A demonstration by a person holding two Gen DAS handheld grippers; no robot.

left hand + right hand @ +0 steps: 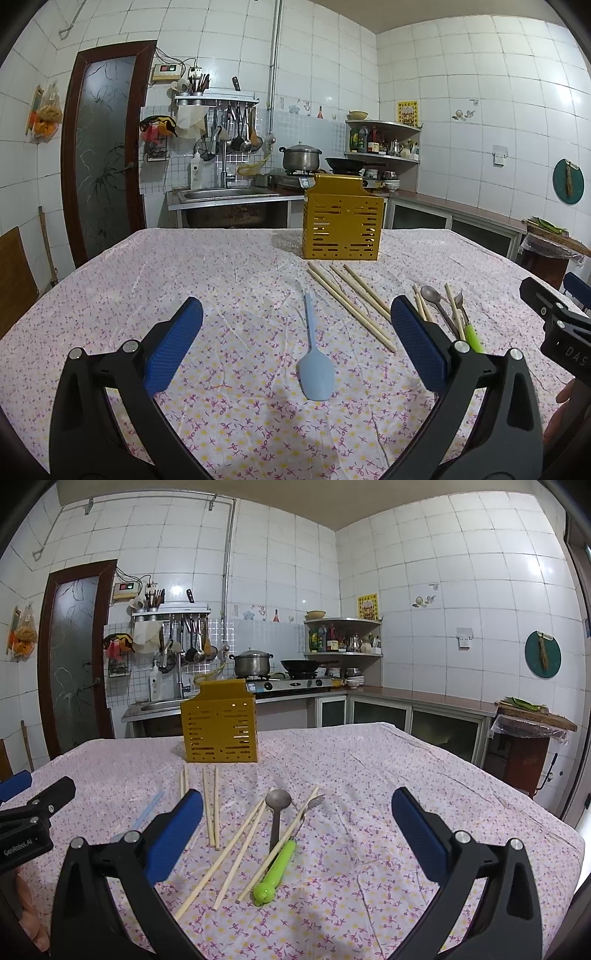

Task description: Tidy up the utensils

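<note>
On the desk (110, 280), under a floral cloth, the yellow utensil holder (341, 221) stood upright at the far side with the utensils loose in front of it — a blue spatula (314, 362) lay between the left gripper's (295, 343) spread, empty jaws. The right gripper (297, 827) was also released, empty — metal spoon (276, 812), green-handled fork (284, 856) and chopsticks (236, 853) lay between its fingers.
</note>
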